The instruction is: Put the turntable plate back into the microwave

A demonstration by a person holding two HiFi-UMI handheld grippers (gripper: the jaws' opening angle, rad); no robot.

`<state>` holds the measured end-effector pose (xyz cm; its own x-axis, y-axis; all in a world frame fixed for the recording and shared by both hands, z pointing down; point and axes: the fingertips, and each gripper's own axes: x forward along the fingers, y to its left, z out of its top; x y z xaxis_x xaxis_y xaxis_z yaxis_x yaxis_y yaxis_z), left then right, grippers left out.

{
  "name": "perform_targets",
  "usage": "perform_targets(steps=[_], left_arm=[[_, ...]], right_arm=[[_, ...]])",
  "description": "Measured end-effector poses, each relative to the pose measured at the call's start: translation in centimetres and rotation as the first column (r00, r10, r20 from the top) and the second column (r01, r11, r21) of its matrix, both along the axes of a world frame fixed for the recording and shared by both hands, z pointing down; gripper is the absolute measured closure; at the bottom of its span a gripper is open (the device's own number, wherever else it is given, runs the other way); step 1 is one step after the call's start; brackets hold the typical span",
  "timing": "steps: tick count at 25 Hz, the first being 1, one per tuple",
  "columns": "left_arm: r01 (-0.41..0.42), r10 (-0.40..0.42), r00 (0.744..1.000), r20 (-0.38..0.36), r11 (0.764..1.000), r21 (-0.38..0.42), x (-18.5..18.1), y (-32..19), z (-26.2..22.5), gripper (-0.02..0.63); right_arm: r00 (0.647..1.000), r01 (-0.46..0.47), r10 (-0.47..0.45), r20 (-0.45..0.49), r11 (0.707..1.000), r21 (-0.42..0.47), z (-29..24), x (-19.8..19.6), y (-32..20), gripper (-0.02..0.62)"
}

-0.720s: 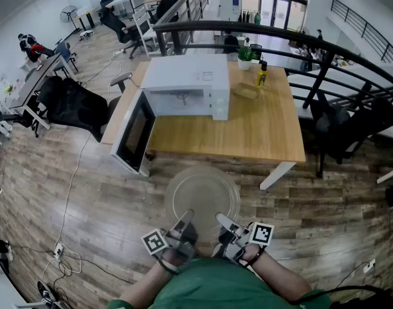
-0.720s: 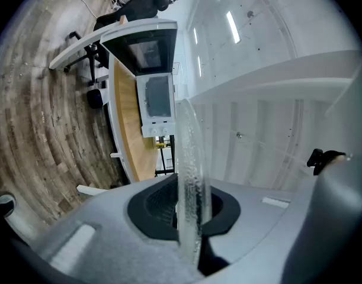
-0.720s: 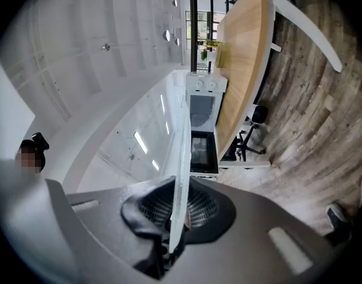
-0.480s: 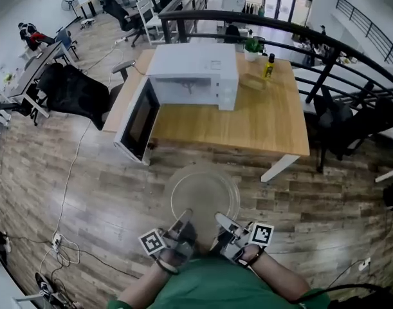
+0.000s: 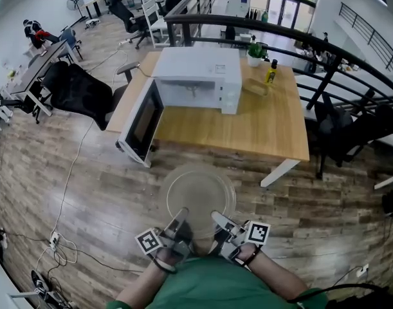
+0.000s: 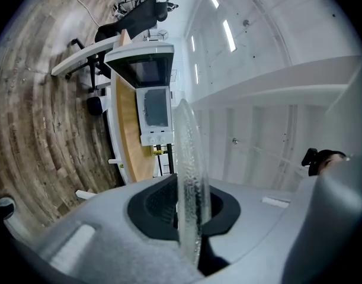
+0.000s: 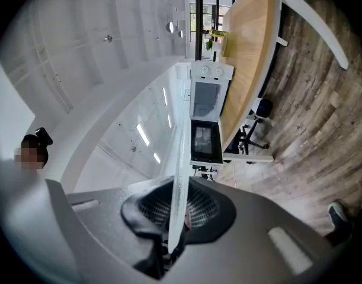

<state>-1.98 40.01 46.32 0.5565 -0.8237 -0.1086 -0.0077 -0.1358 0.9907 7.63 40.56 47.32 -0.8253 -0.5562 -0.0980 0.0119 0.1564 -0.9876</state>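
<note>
Open-plan office — desks [image 5: 38, 66], swivel chairs [image 5: 77, 89], balcony railing [image 5: 202, 18].

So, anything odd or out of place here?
Nothing spilled or damaged. The glass turntable plate is outside the microwave, clamped at its near rim by the left gripper and right gripper. The microwave's door stands open.

Clear pebbled glass is seen on the turntable plate [image 5: 197, 195]. The microwave [image 5: 199, 76] is finished white, door window [image 5: 141, 125] dark. The table [image 5: 260, 131] is topped in light wood, the floor [image 5: 87, 185] planked brown.

Clear, pebbled glass turntable plate [image 5: 197, 194]; glossy white microwave [image 5: 199, 77]; wooden table [image 5: 267, 122].
</note>
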Motion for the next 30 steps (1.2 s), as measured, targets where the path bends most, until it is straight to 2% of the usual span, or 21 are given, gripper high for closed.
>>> perform_targets(steps=[7, 16, 30], left_arm=[[0.021, -0.021, 1.000, 0.011, 0.999, 0.025, 1.0, -0.7, -0.8, 0.571], [0.014, -0.014, 1.000, 0.009, 1.000, -0.009, 0.9, -4.0, 0.7, 0.571], [-0.111, 0.111, 0.993, -0.028, 0.994, 0.000, -2.0, -18.3, 1.5, 0.571]], right_arm=[[0.999, 0.033, -0.032, -0.008, 0.999, 0.027, -0.8, 0.9, -0.8, 0.555], [1.000, 0.003, -0.003, 0.010, 1.000, -0.020, 1.0, 0.9, -4.1, 0.558], [0.993, -0.107, 0.106, -0.045, 0.994, -0.025, 1.9, -2.0, -17.3, 0.557]])
